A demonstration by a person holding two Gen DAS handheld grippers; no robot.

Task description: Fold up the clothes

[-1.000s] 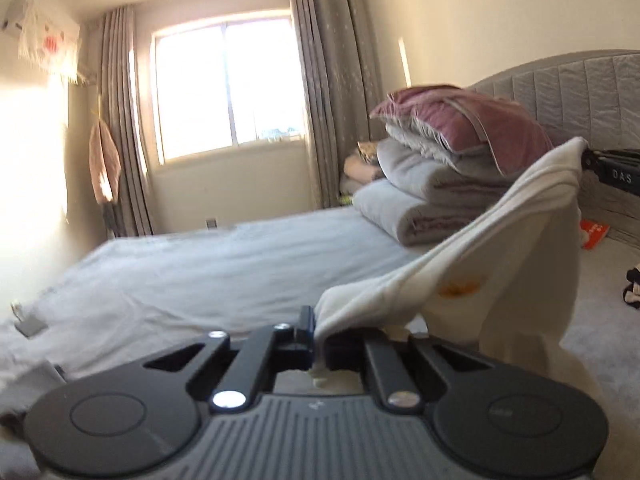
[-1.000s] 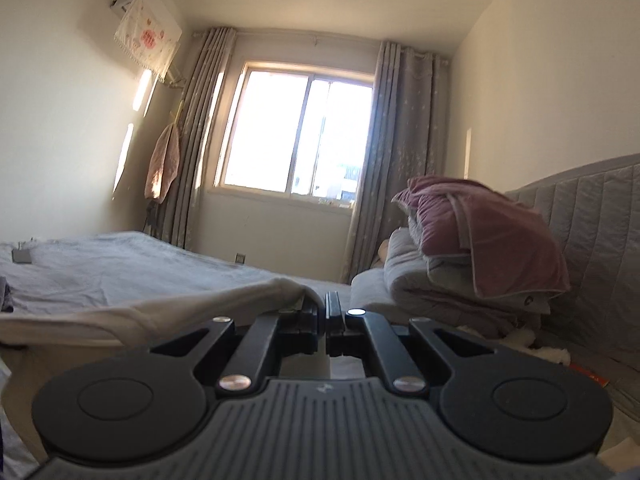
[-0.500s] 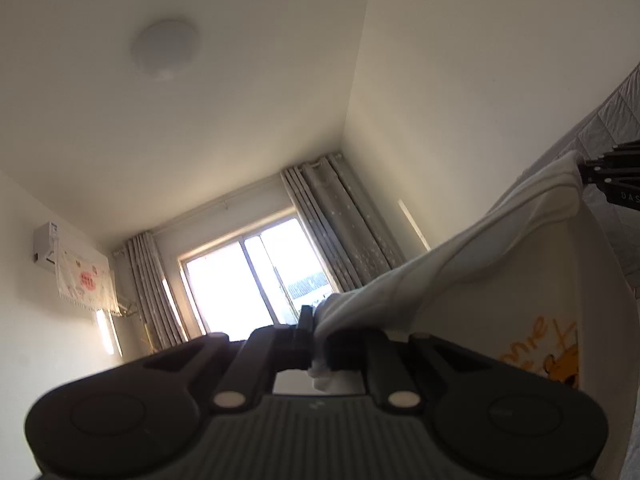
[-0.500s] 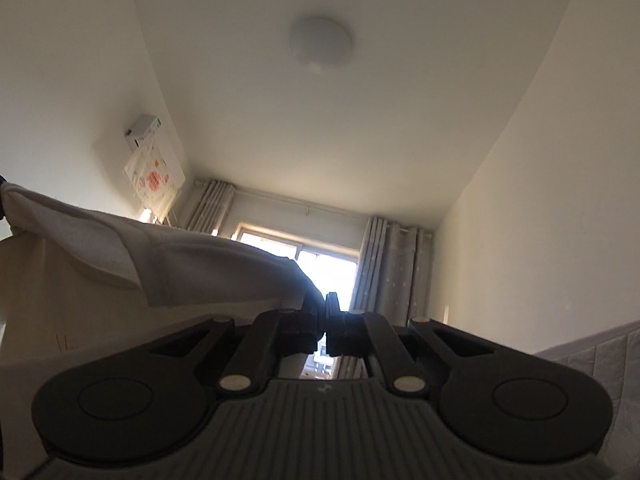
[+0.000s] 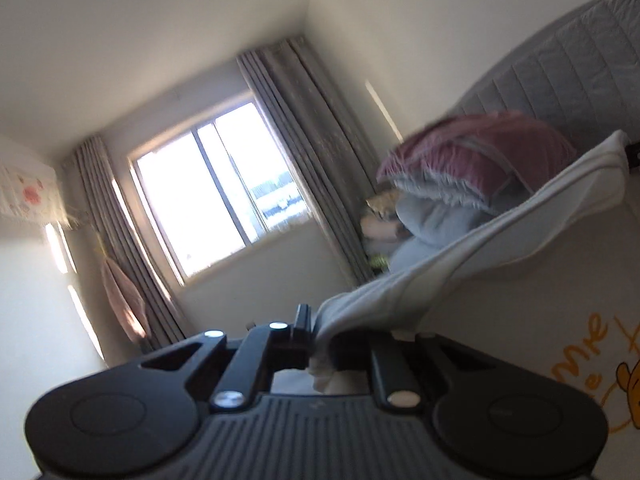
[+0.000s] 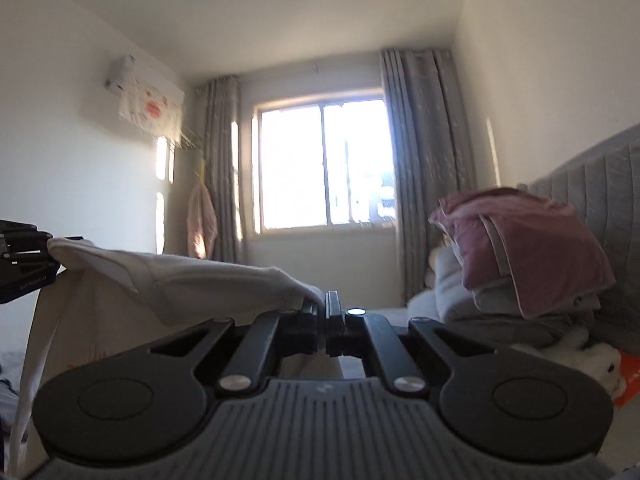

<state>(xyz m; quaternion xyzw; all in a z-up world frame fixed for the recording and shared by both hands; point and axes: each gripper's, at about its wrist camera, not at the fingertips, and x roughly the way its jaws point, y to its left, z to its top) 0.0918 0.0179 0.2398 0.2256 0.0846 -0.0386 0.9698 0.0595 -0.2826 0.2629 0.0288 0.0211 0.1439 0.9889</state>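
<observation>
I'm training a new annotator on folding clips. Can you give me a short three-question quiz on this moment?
1. True or false: the white garment hangs stretched between both grippers.
2. What lies on top of the bedding pile by the headboard? A) a purple-pink blanket B) a laptop C) a hat
3. What colour is the print on the garment?

Key:
1. True: the left gripper and right gripper each hold an end.
2. A, the purple-pink blanket.
3. Orange.

Orange print on white garment (image 5: 520, 320) cut off by right edge, left gripper's (image 5: 320, 330) right finger hidden under cloth, pink bedding (image 5: 472, 160) motion-blurred
</observation>
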